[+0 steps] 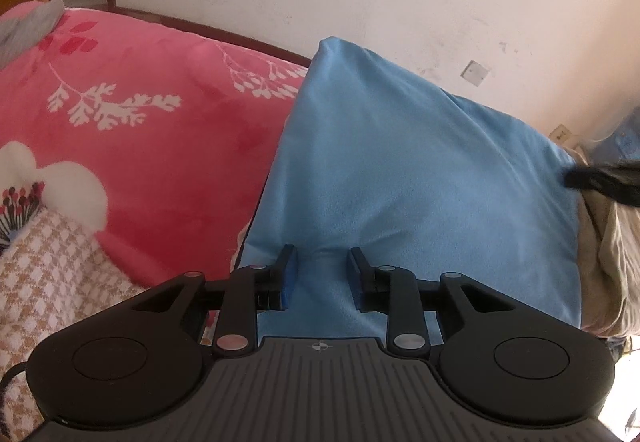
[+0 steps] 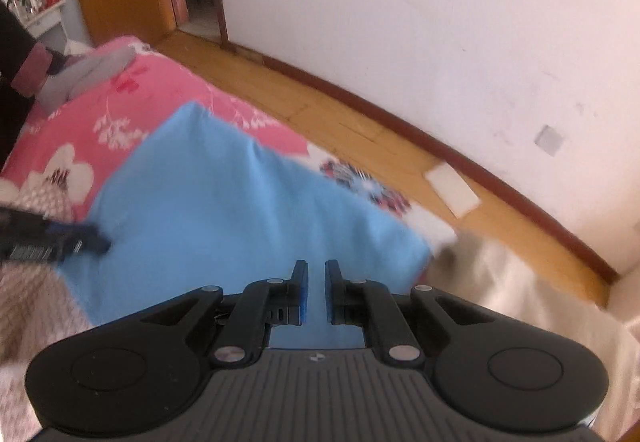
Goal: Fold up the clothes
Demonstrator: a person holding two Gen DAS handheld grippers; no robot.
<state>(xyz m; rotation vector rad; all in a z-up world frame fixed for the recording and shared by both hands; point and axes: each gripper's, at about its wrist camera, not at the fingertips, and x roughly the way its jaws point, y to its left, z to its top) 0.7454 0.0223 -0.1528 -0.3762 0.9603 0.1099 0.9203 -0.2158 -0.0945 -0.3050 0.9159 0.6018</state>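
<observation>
A light blue cloth (image 1: 400,162) lies spread over the pink flowered bedspread (image 1: 160,130), with one corner raised toward the wall. My left gripper (image 1: 322,254) sits at its near edge, fingers apart; the cloth runs between them with a small pucker at the tips, and the pads do not press it. In the right wrist view, my right gripper (image 2: 316,266) is shut on the blue cloth (image 2: 220,194) at its near edge, with only a thin strip of blue showing between the pads. The left gripper (image 2: 80,238) shows blurred at the cloth's left edge, and the right gripper (image 1: 588,178) at its right edge.
A beige checked fabric (image 1: 52,274) lies at the near left and a grey garment (image 2: 80,74) at the bed's far end. A pale beige cloth (image 2: 520,282) lies to the right. Beyond the bed are a wooden floor (image 2: 360,122), a white sheet (image 2: 452,192) and the wall.
</observation>
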